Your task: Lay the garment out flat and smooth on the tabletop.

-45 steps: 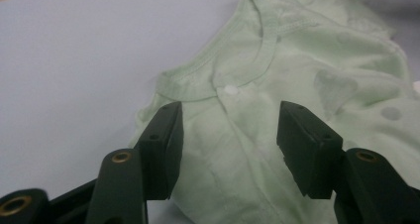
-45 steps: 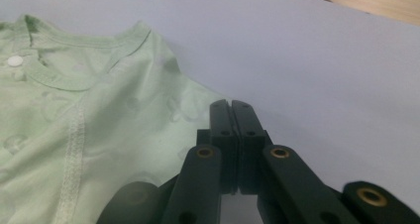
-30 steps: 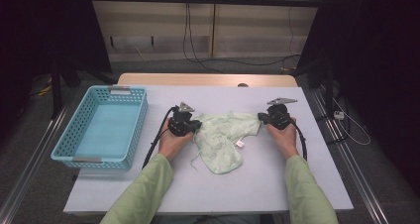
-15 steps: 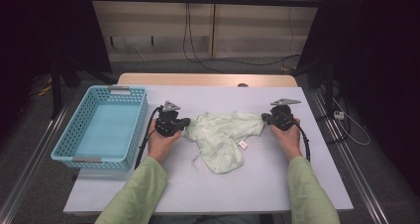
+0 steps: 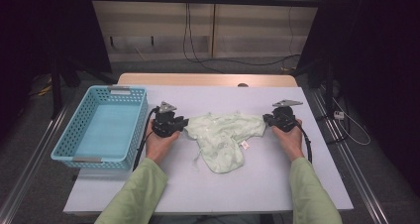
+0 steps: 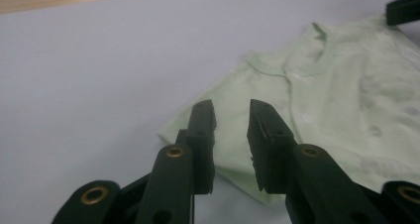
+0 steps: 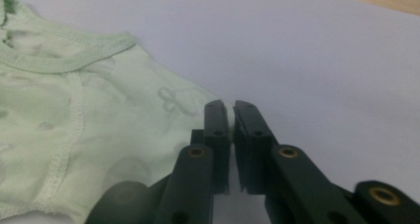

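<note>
Pale green and faintly printed, a baby garment (image 5: 223, 137) lies spread on the white table (image 5: 277, 184), its lower half rumpled and hard to read, one corner under the just-parted, empty left gripper (image 6: 232, 116), the opposite corner at the barely opening right gripper (image 7: 232, 110).

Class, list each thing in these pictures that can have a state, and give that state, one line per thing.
Light green baby garment: spread flat on the table, partly crumpled.
Blue basket: upright, nothing in it.
Left claw: jaws just opened, standing apart over the garment's corner.
Right claw: jaws just eased apart, a narrow gap at the garment's edge.
</note>
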